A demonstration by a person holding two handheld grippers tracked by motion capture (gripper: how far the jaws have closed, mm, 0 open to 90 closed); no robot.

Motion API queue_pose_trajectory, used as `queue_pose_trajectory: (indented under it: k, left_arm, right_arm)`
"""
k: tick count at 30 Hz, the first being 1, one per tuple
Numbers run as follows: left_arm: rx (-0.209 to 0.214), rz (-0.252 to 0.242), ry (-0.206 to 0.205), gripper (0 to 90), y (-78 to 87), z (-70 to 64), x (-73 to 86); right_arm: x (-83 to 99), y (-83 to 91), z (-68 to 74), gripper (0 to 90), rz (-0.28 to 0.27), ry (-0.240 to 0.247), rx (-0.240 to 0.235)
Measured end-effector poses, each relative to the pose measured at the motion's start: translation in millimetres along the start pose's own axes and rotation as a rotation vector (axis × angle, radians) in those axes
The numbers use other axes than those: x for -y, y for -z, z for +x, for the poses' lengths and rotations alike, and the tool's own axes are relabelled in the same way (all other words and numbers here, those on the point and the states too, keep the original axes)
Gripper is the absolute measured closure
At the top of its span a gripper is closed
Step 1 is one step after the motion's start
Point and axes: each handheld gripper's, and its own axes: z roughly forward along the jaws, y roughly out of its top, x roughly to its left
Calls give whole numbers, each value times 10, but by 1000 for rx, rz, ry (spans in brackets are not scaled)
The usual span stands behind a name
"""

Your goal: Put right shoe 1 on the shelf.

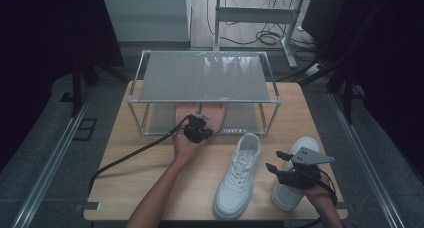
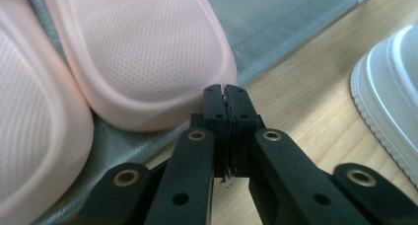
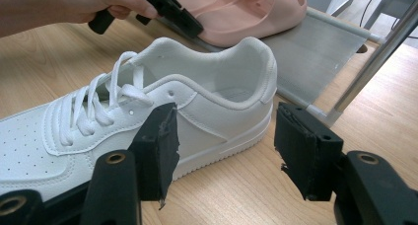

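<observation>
Two white sneakers lie on the wooden table: one (image 1: 237, 175) in the middle, one (image 1: 295, 188) at the right under my right hand. My right gripper (image 1: 276, 161) stands open, its jaws pointing at the middle sneaker's (image 3: 197, 101) heel side, with nothing between them (image 3: 226, 121). A pair of pink slippers (image 1: 202, 113) sits on the rack's lower shelf. My left gripper (image 1: 197, 128) is shut and empty, its tips (image 2: 226, 94) right at the rim of one slipper (image 2: 143, 52). The other slipper (image 2: 29, 136) lies beside it.
A metal-framed rack (image 1: 205, 100) with two grey shelves stands at the back middle of the table; its top shelf (image 1: 205, 75) is bare. A rack post (image 3: 374, 62) stands close to the right of my right gripper. A cable (image 1: 130, 155) trails left from the left gripper.
</observation>
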Motion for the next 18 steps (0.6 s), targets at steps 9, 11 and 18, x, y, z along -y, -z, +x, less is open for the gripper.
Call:
queue_pose_trajectory:
  k: [9,11,18]
  left_arm:
    - [14,-62,31,889,351,-23,261]
    - [10,-69,22,887,421,-24,328]
    - [9,-98,25,884,610,-79,580]
  right_arm:
    - [-14,19,6,428,-4,3,2]
    - [-18,11,20,427,0,5,-1]
    - [-14,-2,22,427,2,8,-2]
